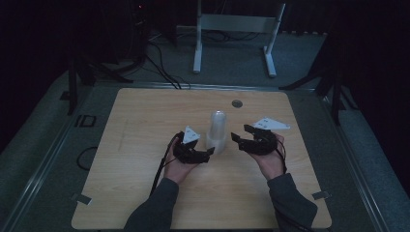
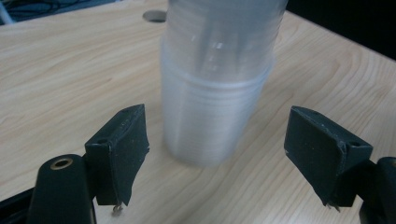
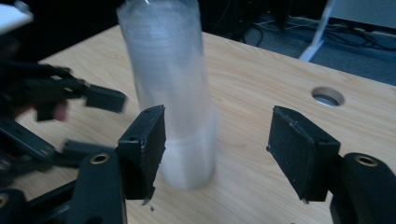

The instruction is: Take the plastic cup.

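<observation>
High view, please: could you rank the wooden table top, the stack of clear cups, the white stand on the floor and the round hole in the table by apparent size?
1. Wooden table top.
2. White stand, though it is farther off.
3. Stack of clear cups.
4. Round hole.

A light wooden table [image 1: 145, 145] stands on grey floor [image 1: 48, 125]. A round grommet hole [image 1: 237, 103] sits near its far edge, at the middle. Beyond the table a white frame [image 1: 237, 29] rests on two feet, with black cables [image 1: 159, 63] trailing across the floor to its left. Dark stands [image 1: 77, 72] flank the table's far corners.
</observation>
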A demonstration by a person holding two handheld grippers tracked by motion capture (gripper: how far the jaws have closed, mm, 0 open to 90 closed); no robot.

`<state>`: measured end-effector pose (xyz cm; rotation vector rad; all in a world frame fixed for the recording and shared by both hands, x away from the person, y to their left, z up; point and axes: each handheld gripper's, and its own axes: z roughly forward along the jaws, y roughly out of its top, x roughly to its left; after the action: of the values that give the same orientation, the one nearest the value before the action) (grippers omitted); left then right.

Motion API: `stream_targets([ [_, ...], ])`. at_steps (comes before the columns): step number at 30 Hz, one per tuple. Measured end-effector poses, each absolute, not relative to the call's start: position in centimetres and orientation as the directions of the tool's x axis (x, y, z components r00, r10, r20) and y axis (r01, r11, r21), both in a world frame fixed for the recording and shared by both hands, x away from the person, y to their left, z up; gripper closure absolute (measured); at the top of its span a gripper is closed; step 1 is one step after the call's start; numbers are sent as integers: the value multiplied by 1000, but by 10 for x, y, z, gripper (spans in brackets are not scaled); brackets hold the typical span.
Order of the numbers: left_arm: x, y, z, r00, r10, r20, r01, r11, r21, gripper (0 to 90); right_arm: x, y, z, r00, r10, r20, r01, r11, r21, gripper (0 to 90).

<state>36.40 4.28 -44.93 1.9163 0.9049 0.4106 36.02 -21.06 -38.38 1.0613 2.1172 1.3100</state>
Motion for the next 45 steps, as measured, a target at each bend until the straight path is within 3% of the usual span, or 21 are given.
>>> stream_targets([
  [15,383,25,-458,659,747,-83,403,-257,878,150,373,-186,-372,-647,762,31,354,265,897,327],
  [45,390,9,-463,637,770,-34,385,-280,879,212,391,-161,-366,-684,729,25,334,283,899,326],
])
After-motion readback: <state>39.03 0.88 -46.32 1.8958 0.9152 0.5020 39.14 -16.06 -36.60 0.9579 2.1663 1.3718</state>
